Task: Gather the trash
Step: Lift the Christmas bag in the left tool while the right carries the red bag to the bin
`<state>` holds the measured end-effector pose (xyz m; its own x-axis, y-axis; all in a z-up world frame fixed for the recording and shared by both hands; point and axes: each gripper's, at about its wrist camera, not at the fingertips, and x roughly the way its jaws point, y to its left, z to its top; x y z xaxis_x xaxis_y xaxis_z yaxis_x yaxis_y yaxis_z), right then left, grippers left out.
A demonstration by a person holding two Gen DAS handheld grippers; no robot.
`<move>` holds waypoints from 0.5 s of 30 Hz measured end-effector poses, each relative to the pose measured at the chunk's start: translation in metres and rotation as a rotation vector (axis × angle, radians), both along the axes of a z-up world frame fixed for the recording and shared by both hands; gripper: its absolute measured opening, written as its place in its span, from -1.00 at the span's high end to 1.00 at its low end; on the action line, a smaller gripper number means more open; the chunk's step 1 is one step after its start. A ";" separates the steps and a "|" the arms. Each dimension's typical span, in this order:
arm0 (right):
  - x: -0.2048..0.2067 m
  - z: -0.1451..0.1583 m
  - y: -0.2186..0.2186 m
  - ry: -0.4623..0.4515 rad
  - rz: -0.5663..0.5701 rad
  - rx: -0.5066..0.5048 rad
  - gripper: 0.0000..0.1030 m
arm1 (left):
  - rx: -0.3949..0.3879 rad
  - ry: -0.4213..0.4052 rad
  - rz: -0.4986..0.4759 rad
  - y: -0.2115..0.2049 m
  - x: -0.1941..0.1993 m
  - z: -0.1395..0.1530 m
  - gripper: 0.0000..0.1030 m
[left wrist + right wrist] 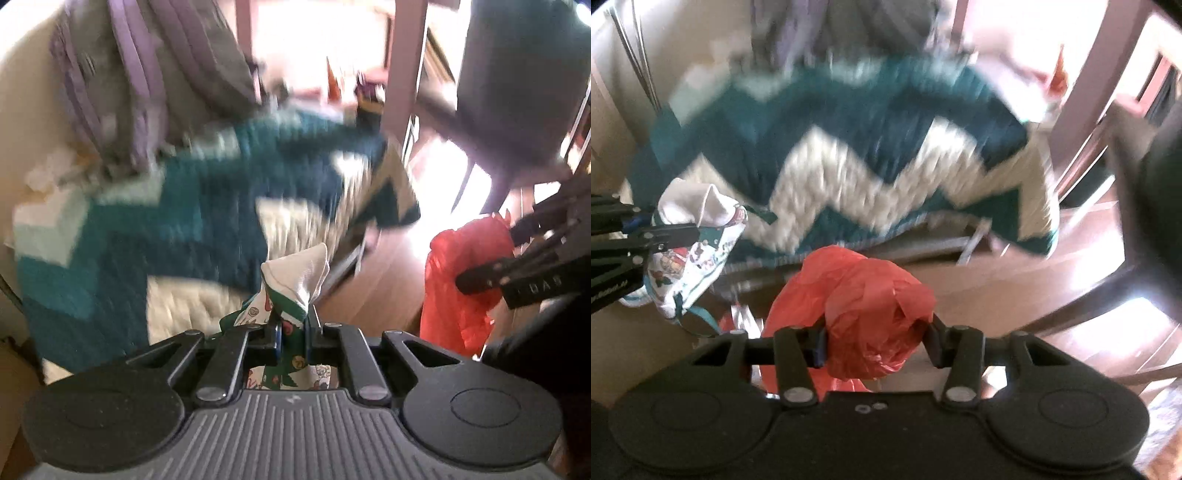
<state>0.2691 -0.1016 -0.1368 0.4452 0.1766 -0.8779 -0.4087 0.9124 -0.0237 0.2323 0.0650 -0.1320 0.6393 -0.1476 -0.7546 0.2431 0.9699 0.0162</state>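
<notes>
Gripping a printed cloth bag (295, 280), the left tool (293, 332) was clamped tight. The right tool (875, 343) squeezed a red plastic bag (864, 314) above the zigzag blanket (849, 155).

A bed (975, 243) carries a zigzag blanket (849, 158) of teal, dark blue and cream, blurred in both views. The blanket covers the bed from about 9 o'clock to 3 o'clock in the right wrist view and hangs over the near edge at 4 o'clock. A grey and lilac backpack (147, 74) rests at 11 o'clock in the left wrist view, its lower end touching the blanket. The wooden floor (1015, 288) lies just beside the bed at 4 o'clock.
</notes>
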 end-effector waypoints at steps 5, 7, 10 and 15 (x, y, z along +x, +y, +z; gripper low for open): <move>-0.009 0.089 -0.033 -0.171 0.015 0.056 0.10 | -0.012 -0.127 0.015 -0.031 0.009 0.076 0.81; -0.011 0.122 -0.050 -0.236 0.016 0.071 0.10 | -0.015 -0.180 0.010 -0.045 0.009 0.109 0.81; -0.012 0.171 -0.077 -0.319 0.010 0.088 0.10 | -0.030 -0.241 0.002 -0.070 0.013 0.161 0.81; -0.012 0.247 -0.127 -0.466 -0.021 0.110 0.10 | -0.080 -0.320 -0.013 -0.115 0.020 0.240 0.81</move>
